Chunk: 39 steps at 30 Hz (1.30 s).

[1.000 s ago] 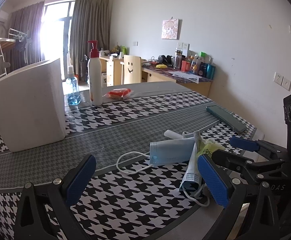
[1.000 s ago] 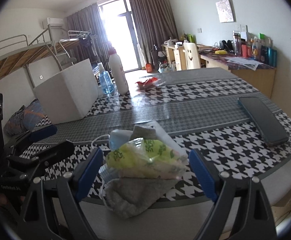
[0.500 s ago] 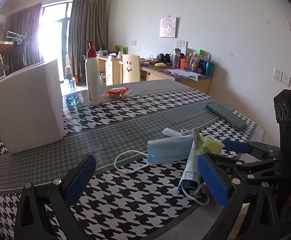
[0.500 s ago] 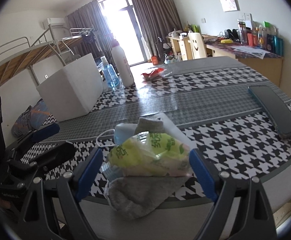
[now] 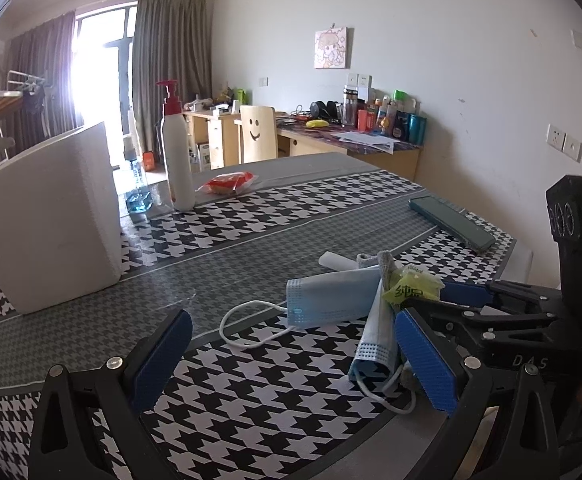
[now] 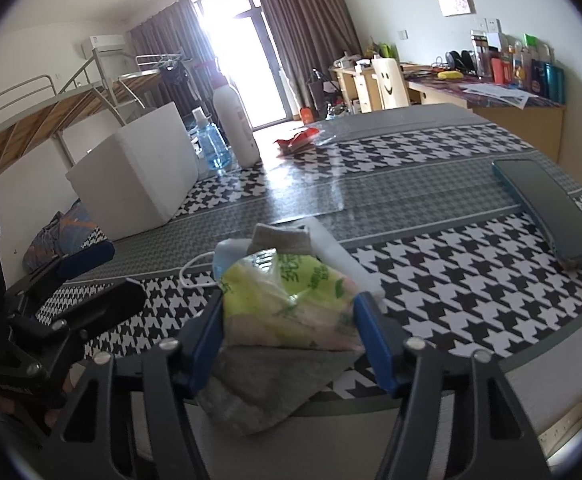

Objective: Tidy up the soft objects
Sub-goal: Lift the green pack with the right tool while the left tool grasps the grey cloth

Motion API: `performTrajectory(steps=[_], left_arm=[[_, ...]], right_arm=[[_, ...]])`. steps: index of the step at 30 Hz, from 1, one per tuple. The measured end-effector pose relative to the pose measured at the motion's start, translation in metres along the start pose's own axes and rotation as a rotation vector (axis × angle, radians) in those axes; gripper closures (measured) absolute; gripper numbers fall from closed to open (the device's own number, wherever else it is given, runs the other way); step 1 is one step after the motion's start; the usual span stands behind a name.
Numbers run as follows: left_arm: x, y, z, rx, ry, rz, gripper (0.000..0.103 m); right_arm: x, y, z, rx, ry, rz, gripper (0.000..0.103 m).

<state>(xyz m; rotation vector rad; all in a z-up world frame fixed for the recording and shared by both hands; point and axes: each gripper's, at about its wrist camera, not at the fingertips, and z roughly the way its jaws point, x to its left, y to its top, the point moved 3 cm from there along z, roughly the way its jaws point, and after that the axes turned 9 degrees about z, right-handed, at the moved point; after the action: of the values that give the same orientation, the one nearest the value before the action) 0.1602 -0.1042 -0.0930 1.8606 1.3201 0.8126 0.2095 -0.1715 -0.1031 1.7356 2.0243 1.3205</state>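
Two grippers work over a houndstooth-patterned surface (image 5: 251,216). The right gripper (image 6: 291,332) has its blue pads pressed against both sides of a yellow-green tissue packet (image 6: 291,296), the jaws narrowed onto it. The packet sits on top of a grey sock (image 6: 267,388), whose lower end hangs past the near edge of the surface. Whether the packet is lifted off the sock cannot be told. In the left wrist view the same packet (image 5: 409,290) shows beside the right gripper (image 5: 447,300) at the right of the pile.

The left gripper (image 5: 291,360) stands wide open and holds nothing; its right pad (image 5: 425,358) is just beside a folded blue face mask (image 5: 377,340). A second blue face mask (image 5: 331,298) lies flat next to it, its white ear loop (image 5: 247,324) trailing towards the left. A white object (image 5: 335,260) pokes out behind the pile.

Farther back on the surface stand a white foam box (image 5: 51,216), a pump bottle (image 5: 177,152) and a blue spray bottle (image 6: 209,140), with a red snack packet (image 5: 227,182) near them. A dark phone (image 6: 551,212) lies well apart to the right.
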Motion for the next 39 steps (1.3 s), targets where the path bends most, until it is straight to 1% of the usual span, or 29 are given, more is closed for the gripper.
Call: performTrajectory(steps=[5, 9, 12, 16, 20, 25, 31, 33, 37, 39], left_arm=[[-0.005, 0.001, 0.001, 0.003, -0.007, 0.01, 0.001], [-0.011, 0.002, 0.005, 0.012, -0.02, 0.025, 0.001], [-0.017, 0.002, 0.008, 0.021, -0.032, 0.037, 0.001], [-0.023, 0.003, 0.011, 0.033, -0.055, 0.044, 0.001], [-0.028, 0.003, 0.017, 0.056, -0.082, 0.043, 0.001], [-0.046, 0.005, 0.012, 0.035, -0.113, 0.093, 0.003], [-0.069, 0.003, 0.012, 0.038, -0.172, 0.146, 0.012], [-0.076, 0.002, 0.013, 0.051, -0.182, 0.168, 0.021], [-0.09, 0.001, 0.016, 0.057, -0.208, 0.207, 0.028], [-0.096, 0.001, 0.019, 0.06, -0.203, 0.224, 0.035]], right_arm=[[0.0, 0.001, -0.007, -0.008, 0.011, 0.0, 0.047], [0.0, 0.003, -0.018, -0.026, 0.035, 0.009, 0.048], [0.001, 0.006, -0.029, -0.056, 0.053, 0.008, 0.048], [-0.005, 0.011, -0.037, -0.092, 0.025, 0.007, 0.049], [-0.014, 0.012, -0.04, -0.102, 0.003, 0.027, 0.048], [-0.024, 0.013, -0.044, -0.116, -0.023, 0.047, 0.048], [-0.033, 0.013, -0.051, -0.137, -0.046, 0.064, 0.048], [-0.036, 0.012, -0.053, -0.141, -0.047, 0.07, 0.048], [-0.043, 0.011, -0.055, -0.145, -0.051, 0.09, 0.048], [-0.046, 0.009, -0.057, -0.148, -0.055, 0.095, 0.048]])
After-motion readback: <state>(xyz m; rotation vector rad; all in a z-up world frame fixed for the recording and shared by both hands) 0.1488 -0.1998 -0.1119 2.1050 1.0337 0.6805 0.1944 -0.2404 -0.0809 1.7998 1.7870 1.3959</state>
